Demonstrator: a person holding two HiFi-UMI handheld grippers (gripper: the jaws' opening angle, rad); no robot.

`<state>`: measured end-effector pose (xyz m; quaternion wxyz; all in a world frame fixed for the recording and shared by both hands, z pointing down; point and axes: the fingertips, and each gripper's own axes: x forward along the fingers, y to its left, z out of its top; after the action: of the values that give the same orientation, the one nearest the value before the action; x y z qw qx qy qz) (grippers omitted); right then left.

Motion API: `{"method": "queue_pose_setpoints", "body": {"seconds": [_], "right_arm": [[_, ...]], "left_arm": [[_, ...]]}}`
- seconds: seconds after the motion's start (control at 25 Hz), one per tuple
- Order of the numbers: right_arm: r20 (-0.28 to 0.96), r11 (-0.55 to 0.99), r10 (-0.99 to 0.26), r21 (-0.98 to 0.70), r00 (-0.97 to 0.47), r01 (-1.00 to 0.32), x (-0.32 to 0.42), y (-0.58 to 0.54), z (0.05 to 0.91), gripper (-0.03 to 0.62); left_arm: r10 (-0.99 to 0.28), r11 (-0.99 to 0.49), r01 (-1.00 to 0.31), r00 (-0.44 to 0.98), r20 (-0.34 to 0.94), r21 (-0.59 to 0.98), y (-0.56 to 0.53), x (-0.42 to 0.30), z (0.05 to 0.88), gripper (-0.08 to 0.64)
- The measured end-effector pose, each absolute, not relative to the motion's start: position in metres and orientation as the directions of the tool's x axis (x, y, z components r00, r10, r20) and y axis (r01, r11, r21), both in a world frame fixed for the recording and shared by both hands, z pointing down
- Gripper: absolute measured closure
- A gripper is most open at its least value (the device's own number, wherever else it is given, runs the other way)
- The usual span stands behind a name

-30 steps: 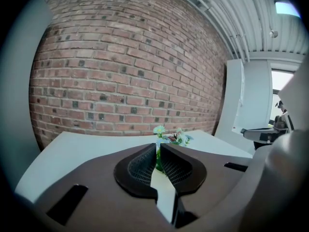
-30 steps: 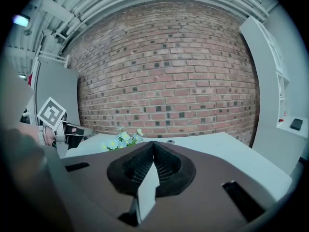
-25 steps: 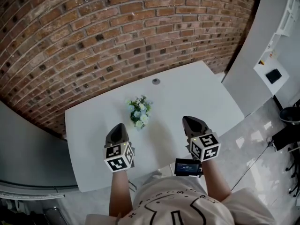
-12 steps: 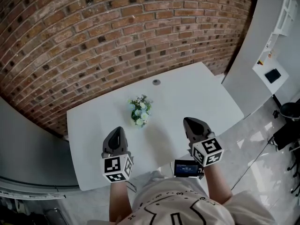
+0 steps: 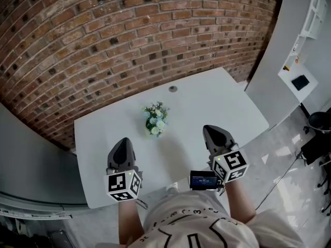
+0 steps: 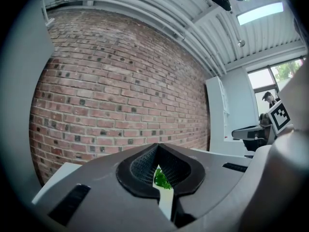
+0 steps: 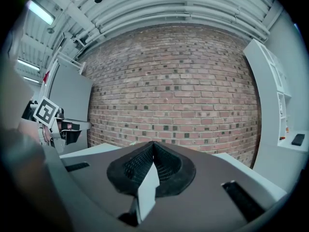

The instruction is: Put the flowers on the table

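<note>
The flowers [image 5: 155, 120] stand mid-way across the table [image 5: 217, 97]. They look light, soft and crushable, so I'd grip low at the base. My left tongs [image 5: 123, 144] and right tongs [image 5: 211, 133] are nearly closed, empty, well short of them.

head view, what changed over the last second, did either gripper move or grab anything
The left gripper drew back toward the person and the near edge of the table, away from the flowers. The right gripper barely shifted. Nothing was taken hold of or let go; both pairs of jaws are together and empty. The flowers stayed standing where they were on the table.
</note>
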<state>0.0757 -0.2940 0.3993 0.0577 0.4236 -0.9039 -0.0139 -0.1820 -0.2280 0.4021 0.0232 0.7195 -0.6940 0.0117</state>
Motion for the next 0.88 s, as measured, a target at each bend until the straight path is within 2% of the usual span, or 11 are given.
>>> {"method": "queue_pose_setpoints", "body": {"seconds": [0.88], "right_arm": [[0.117, 0.654, -0.757, 0.14, -0.643, -0.743, 0.065, -0.308, 0.395, 0.575]], "left_arm": [[-0.999, -0.011, -0.996, 0.015, 0.05, 0.087, -0.242, -0.193, 0.409, 0.549]]}}
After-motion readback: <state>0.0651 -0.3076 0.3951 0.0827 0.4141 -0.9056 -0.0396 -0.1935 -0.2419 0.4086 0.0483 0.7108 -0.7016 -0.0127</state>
